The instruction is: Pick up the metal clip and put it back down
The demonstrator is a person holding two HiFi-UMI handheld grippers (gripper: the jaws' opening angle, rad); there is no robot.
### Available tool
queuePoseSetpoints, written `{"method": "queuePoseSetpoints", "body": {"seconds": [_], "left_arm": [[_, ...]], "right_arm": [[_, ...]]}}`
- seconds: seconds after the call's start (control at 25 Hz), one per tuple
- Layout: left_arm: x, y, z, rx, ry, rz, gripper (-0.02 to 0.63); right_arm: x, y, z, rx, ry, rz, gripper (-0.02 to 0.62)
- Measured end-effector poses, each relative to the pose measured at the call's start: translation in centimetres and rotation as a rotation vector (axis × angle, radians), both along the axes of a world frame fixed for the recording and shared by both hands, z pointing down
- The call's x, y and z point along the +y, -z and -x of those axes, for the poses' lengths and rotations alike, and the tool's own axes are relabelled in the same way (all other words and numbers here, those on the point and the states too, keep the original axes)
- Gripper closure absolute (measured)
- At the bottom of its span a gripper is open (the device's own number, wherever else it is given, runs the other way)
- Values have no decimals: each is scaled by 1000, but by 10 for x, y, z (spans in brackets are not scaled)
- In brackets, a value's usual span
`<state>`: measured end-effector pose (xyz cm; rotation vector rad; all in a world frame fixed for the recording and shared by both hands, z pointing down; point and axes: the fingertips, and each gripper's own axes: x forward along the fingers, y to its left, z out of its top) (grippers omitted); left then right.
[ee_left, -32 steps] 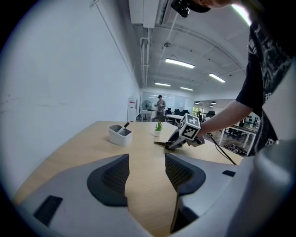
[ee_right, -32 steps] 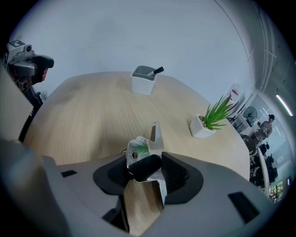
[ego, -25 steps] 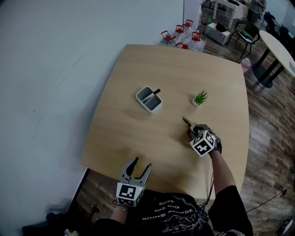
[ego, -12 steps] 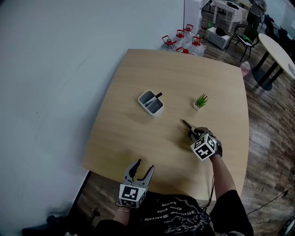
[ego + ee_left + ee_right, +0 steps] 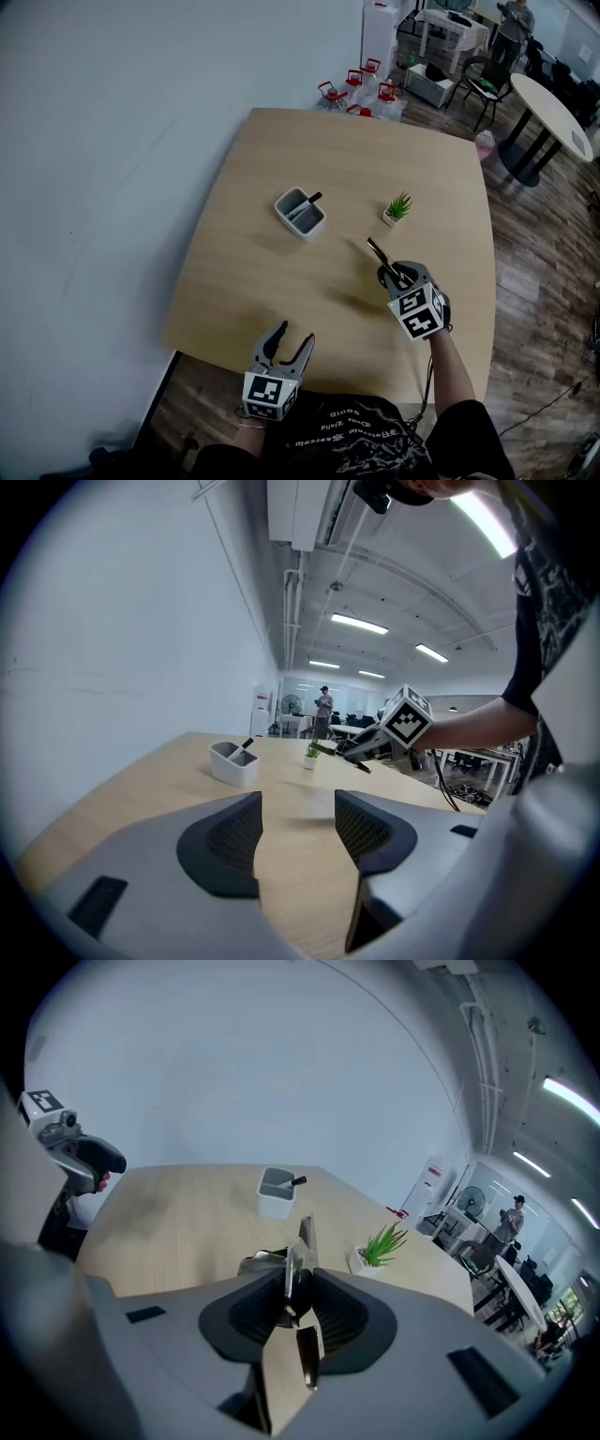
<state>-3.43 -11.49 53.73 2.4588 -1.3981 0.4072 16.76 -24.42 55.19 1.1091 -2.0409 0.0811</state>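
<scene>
The metal clip (image 5: 379, 251) is a slim silver and dark piece that sticks out ahead of my right gripper (image 5: 392, 273), off the wooden table (image 5: 253, 281) with its shadow below. In the right gripper view the clip (image 5: 302, 1241) stands on edge between the dark pads, and my right gripper (image 5: 295, 1312) is shut on it; its jaws have just been closing on the clip. My left gripper (image 5: 289, 339) hangs open by the table's near edge with nothing between its pads (image 5: 230, 841). The left gripper view shows the clip (image 5: 336, 753) raised at the far right.
A white pen holder (image 5: 300, 214) with a black pen stands mid-table. A small potted plant (image 5: 397, 208) sits just beyond the clip. Water jugs (image 5: 361, 86) with red handles stand on the floor behind the table. A wall runs along the left.
My right gripper has risen from the table with the clip in it, and a shadow now lies beneath. The left gripper has stayed put.
</scene>
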Motion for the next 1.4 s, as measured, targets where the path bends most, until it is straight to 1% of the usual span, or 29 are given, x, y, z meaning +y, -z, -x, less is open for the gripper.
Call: {"method": "queuePoseSetpoints", "body": {"seconds": [0.24, 0.36, 0.48, 0.68, 0.84, 0.96, 1.16, 1.28, 1.4], "left_arm": [[1, 11, -5, 21, -35, -26, 359], [0, 14, -7, 41, -42, -33, 359], [2, 16, -9, 55, -51, -36, 359], [3, 20, -17, 61, -88, -58, 359], [3, 23, -24, 74, -111, -65, 359], [2, 24, -29, 78, -127, -72, 359], [-3, 25, -31, 78, -140, -80, 359], [-5, 25, -30, 79, -141, -80, 359], [-3, 28, -30, 79, -138, -86, 359]], "right_arm": [[25, 42, -1, -81, -67, -62, 489], [40, 61, 0, -169, -103, -114, 489], [61, 73, -1, -247, -157, -154, 490], [103, 85, 0, -311, -218, -184, 490], [131, 88, -2, -315, -252, -196, 491], [149, 85, -4, -305, -269, -183, 490], [160, 80, -2, -306, -282, -171, 491], [159, 75, 1, -293, -273, -159, 491], [162, 78, 5, -266, -242, -144, 491]]}}
